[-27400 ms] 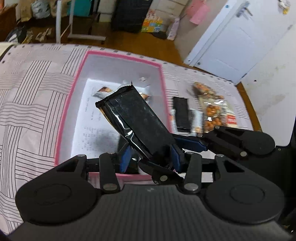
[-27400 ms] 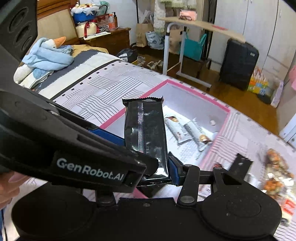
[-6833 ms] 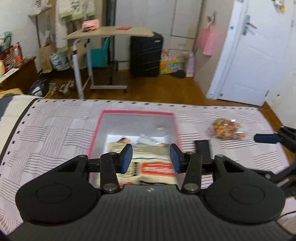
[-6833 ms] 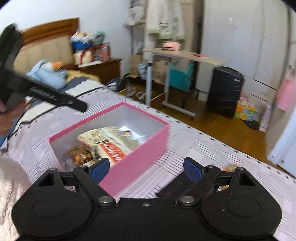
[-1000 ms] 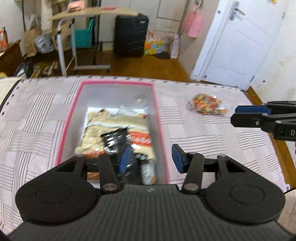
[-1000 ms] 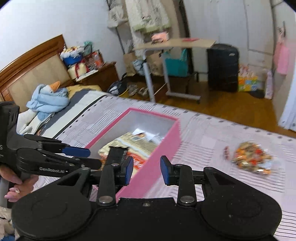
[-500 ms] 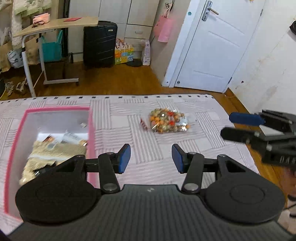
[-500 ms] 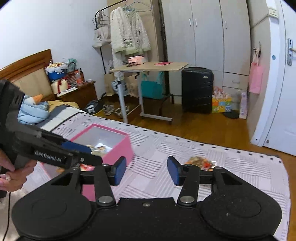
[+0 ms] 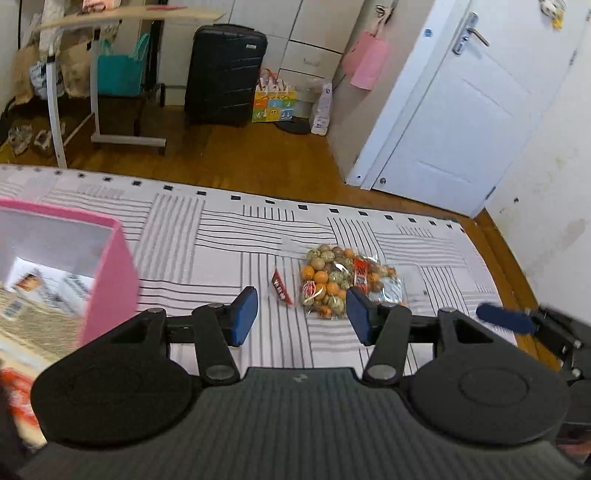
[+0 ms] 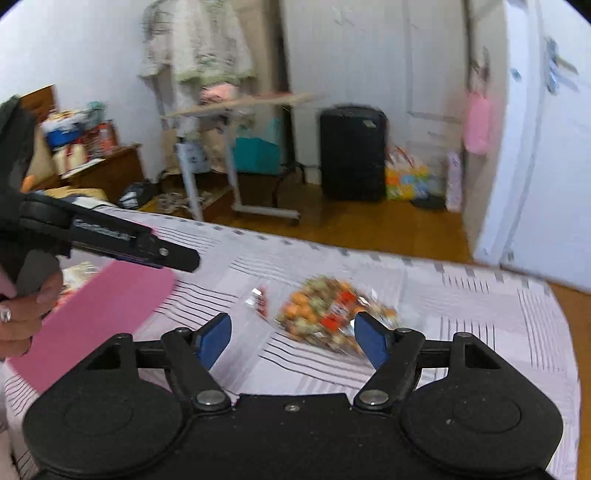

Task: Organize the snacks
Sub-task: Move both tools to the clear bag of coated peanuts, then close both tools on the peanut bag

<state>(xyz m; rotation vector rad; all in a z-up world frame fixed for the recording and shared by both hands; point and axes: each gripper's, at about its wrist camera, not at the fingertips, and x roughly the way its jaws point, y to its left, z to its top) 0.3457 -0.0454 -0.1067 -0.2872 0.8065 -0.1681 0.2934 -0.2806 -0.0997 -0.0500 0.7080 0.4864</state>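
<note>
A clear bag of orange and green round snacks lies on the striped bed cover; it also shows blurred in the right wrist view. A small red wrapper lies just left of it. The pink box with snack packets inside sits at the left; its wall shows in the right wrist view. My left gripper is open and empty, just short of the bag. My right gripper is open and empty, near the bag on its near side.
The bed's far edge drops to a wooden floor. A black suitcase, a rolling desk and a white door stand beyond. The right gripper's finger shows at the right.
Both grippers have swung right, away from the pink box and closer to the snack bag. The right gripper's jaws have opened wider. The view is blurred from motion.
</note>
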